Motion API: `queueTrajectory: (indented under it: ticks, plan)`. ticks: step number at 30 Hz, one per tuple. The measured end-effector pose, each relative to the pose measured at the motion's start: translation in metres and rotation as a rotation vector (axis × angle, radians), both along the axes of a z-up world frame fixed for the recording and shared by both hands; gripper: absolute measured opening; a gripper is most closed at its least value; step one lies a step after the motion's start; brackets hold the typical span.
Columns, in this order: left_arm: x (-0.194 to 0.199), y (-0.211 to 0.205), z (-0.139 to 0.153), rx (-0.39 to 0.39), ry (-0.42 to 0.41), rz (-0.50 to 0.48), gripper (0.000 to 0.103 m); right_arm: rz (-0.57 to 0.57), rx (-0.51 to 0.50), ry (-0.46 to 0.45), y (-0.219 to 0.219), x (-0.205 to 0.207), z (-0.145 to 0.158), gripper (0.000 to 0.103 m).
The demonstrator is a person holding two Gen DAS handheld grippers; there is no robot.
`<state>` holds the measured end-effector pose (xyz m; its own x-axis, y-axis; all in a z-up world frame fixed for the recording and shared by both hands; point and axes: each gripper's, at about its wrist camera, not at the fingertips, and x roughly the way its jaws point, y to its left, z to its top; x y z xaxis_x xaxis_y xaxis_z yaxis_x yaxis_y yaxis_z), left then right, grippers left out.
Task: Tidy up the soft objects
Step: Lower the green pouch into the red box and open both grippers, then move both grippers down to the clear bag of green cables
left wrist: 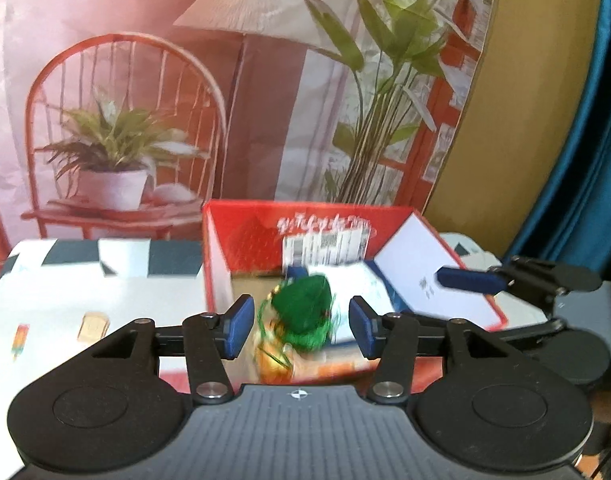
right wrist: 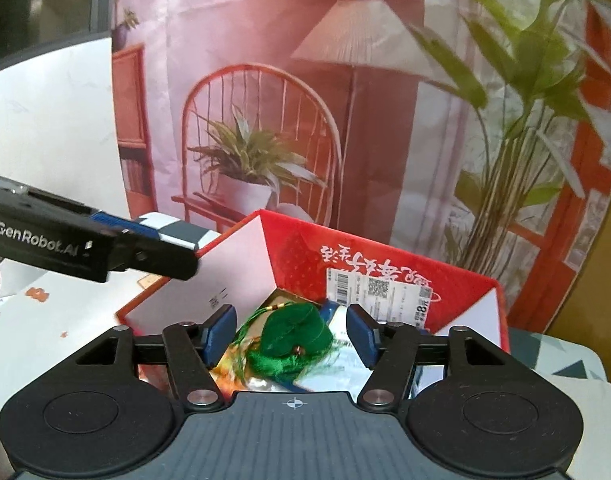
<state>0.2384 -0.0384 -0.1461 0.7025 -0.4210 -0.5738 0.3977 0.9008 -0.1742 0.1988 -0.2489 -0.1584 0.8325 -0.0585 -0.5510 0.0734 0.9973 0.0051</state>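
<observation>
Left wrist view: left gripper [left wrist: 297, 326] is spread wide, blue pads [left wrist: 238, 326] apart and gripping nothing. Between the pads, farther off, a green tasselled sachet [left wrist: 305, 310] lies inside the red cardboard box [left wrist: 245, 236], on top of orange and white packaged items that are too blurred to identify. The box stands open, its white-lined flap [left wrist: 433, 280] folded out to the right. A shipping label [left wrist: 325, 248] sits on the far inner wall under white script. The box rests on a table with a patterned cloth [left wrist: 65, 292]. The right gripper's blue fingertip [left wrist: 471, 280] shows at the right, over the flap. Behind everything hangs a printed backdrop [left wrist: 145, 120] with a chair, lamp and plants.

Right wrist view: right gripper [right wrist: 291, 334] is likewise released, pads well apart with nothing held. The green sachet [right wrist: 295, 338] lies in the box [right wrist: 297, 264] between and beyond the pads, its tassel [right wrist: 271, 364] fanned out below it and a gold-beaded cord [right wrist: 279, 307] running up to the left. It touches neither pad as far as can be seen. White packaging [right wrist: 341, 364] lies under it to the right. The left gripper [right wrist: 145, 248], marked GenRobot.AI, enters from the left beside the box's left flap [right wrist: 233, 256].
</observation>
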Motion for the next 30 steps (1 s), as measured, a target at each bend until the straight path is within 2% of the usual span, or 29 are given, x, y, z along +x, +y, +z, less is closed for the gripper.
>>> queueTrajectory:
  ticks: [8, 13, 21, 30]
  plan:
    - [-0.046, 0.020, -0.026, -0.046, 0.091, 0.019, 0.054, -0.023, 0.059, -0.009, 0.027, -0.055, -0.010, 0.058]
    - [-0.065, 0.022, -0.053, -0.076, 0.174, 0.029, 0.053, -0.019, 0.073, 0.045, 0.046, -0.077, -0.029, 0.057]
    - [-0.081, 0.026, -0.090, -0.095, 0.273, 0.050, 0.050, -0.057, 0.174, 0.150, 0.059, -0.106, -0.069, 0.055]
    - [-0.088, 0.026, -0.115, -0.103, 0.334, 0.038, 0.047, -0.115, 0.282, 0.231, 0.053, -0.119, -0.100, 0.051]
